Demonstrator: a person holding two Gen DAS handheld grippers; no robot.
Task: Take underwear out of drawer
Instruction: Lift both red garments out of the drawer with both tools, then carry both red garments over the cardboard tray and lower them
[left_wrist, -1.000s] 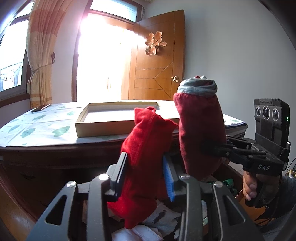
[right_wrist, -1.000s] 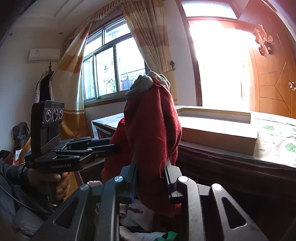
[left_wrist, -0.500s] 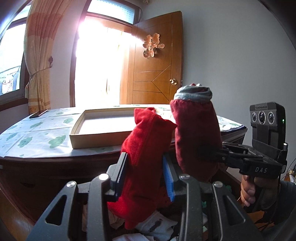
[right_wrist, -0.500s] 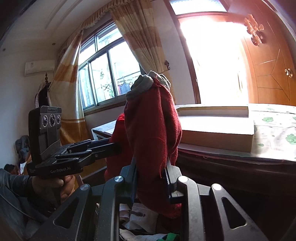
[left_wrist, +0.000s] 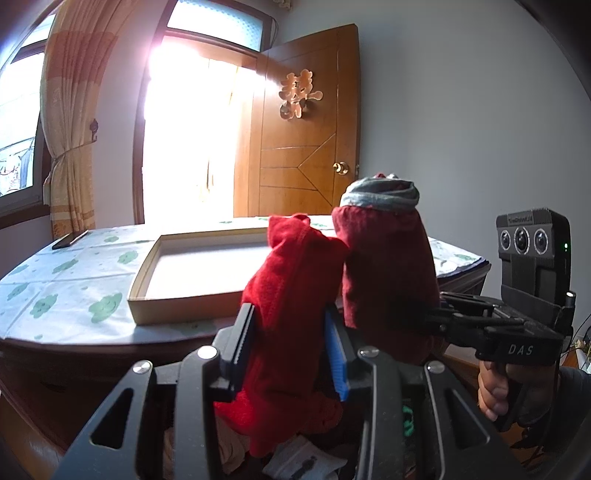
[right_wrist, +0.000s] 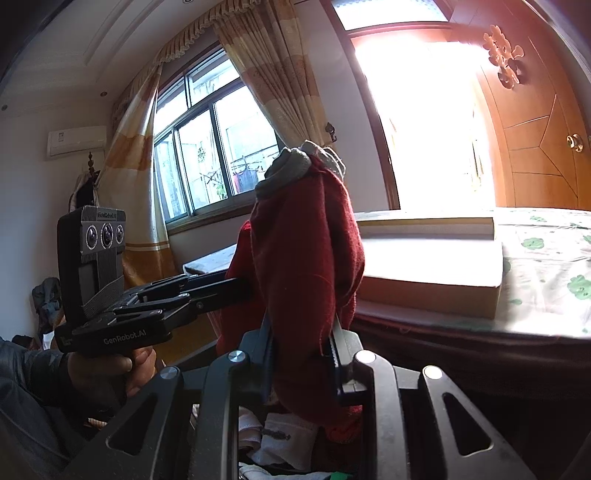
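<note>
My left gripper (left_wrist: 290, 354) and right gripper (right_wrist: 301, 356) each clamp upright red underwear (left_wrist: 291, 295), the cardboard tray (left_wrist: 147, 295) just ahead

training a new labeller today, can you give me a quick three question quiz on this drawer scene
1. True or false: the left claw is shut on a bright red garment.
2. What colour is the band on top of the dark red underwear held by the right claw? A) grey B) yellow C) black
3. Fill in: on the patterned tablecloth behind the garments lies a shallow, open ______.

Key
1. True: its pads press the cloth from both sides.
2. A, grey.
3. Box, tan cardboard by the look of it, with nothing visible inside.
</note>
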